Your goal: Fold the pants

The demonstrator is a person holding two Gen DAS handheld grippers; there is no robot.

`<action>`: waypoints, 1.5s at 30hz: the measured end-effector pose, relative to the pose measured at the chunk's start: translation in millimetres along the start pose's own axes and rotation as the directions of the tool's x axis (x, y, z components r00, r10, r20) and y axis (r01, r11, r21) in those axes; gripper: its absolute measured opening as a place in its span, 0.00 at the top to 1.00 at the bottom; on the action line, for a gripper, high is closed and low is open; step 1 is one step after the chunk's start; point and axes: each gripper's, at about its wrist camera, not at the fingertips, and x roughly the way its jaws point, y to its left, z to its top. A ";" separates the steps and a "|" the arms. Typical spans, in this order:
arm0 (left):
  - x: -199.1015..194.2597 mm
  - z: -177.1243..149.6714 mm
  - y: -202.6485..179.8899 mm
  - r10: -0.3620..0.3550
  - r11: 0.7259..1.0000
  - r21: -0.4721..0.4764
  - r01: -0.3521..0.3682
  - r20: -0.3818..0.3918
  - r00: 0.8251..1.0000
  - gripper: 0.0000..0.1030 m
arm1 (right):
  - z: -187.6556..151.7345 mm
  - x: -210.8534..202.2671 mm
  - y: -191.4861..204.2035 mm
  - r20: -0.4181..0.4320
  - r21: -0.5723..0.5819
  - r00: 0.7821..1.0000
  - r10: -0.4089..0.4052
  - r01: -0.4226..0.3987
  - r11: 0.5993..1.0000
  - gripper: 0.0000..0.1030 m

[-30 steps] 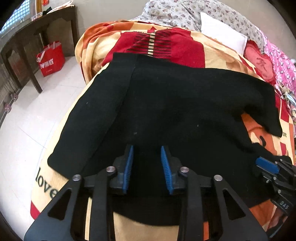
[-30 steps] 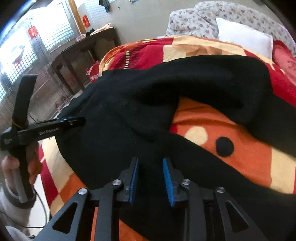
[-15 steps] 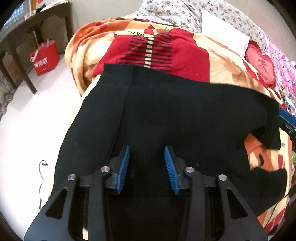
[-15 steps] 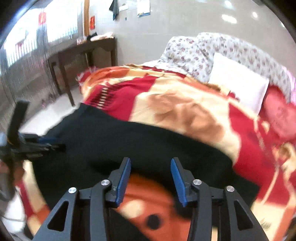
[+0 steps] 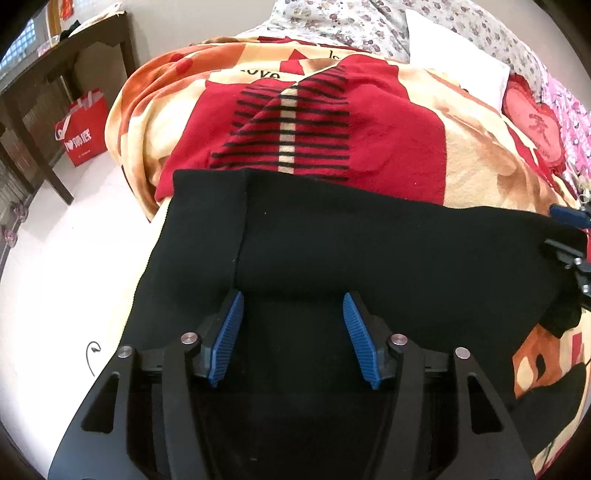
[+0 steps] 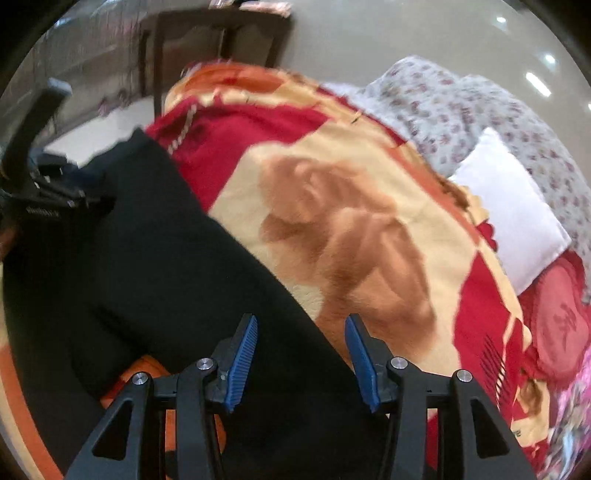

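Black pants point(image 5: 369, 251) lie spread across the red and orange blanket point(image 5: 332, 125) on the bed, one leg folded over so the far edge runs straight. My left gripper point(image 5: 291, 317) is open, its blue pads wide apart just above the pants' near part. My right gripper point(image 6: 301, 343) is open over the pants' point(image 6: 147, 258) edge where it meets the blanket point(image 6: 351, 229). The right gripper also shows at the right edge of the left wrist view point(image 5: 569, 236); the left gripper shows at the left of the right wrist view point(image 6: 48, 184).
A white pillow point(image 5: 454, 62) and flowered bedding point(image 5: 332, 18) lie at the bed's head. A dark wooden table point(image 5: 44, 92) and a red bag point(image 5: 83, 127) stand on the white floor point(image 5: 74, 258) left of the bed. A red cushion point(image 5: 535, 125) lies at the right.
Both grippers opened wider and let go of the pants. The pants leg was carried over and now lies flat, covering the orange patch. The right gripper swung toward the bed's head.
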 end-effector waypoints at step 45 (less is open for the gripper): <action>-51.3 -51.6 97.7 -0.098 0.907 -0.399 0.135 0.112 0.989 0.32 | -25.1 -25.0 218.9 0.239 0.080 0.968 0.074 -0.096 0.992 0.57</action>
